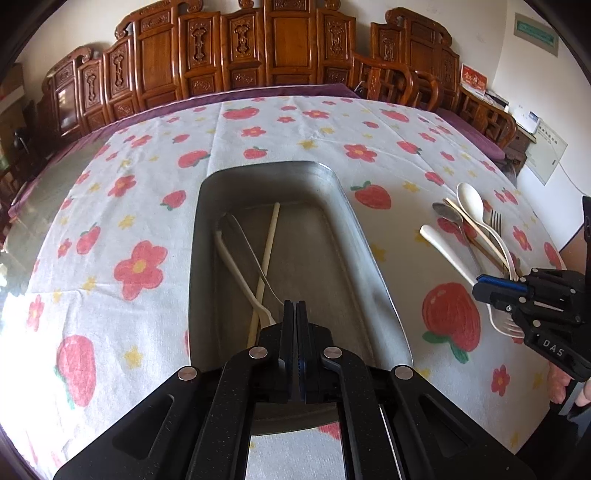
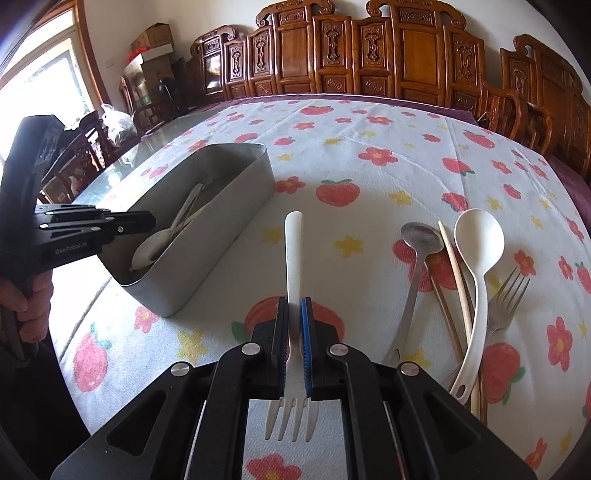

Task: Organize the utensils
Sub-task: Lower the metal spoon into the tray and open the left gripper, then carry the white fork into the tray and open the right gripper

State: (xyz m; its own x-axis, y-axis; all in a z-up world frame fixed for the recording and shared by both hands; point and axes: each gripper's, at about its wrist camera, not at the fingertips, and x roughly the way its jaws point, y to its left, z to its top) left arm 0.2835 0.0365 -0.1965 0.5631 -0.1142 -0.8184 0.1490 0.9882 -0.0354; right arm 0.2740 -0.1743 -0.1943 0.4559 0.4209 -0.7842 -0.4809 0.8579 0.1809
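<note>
Cream-white plastic, the fork (image 2: 294, 258) in the right tool (image 2: 294, 306) is a slim one-piece thing: a flat rounded handle pointing away toward the far edge of the surface (image 2: 369, 122), four tines lying back under the tool's body. The tool's black and blue-faced pads are closed on its neck, so the fork is gripped over the strawberry-and-flower cloth (image 2: 351, 177), between the metal tray (image 2: 221, 206) and the loose utensils.

The left tool (image 1: 294, 306) has its two pads pressed flat together with nothing between them, tip poised over the tray's near end.

The left wrist view looks straight down into the tray: a steel spoon (image 1: 243, 240), a cream spoon handle (image 1: 231, 262) and a pale chopstick (image 1: 266, 254) lie crossed along its left wall. The right wrist view shows only the tray's outer side and a few handles above the rim.

The right wrist view spreads out the loose pile near the right edge: a steel spoon (image 2: 413, 273), wooden chopsticks (image 2: 456, 273), a big cream spoon (image 2: 478, 280) and a steel fork (image 2: 504, 299), lying overlapped. It also shows the hand (image 2: 33, 299) gripping the left tool's handle, and cardboard boxes (image 2: 153, 48) by the window. The left view alone shows wall notices (image 1: 537, 33) behind the carved wooden chairs (image 1: 258, 48).
</note>
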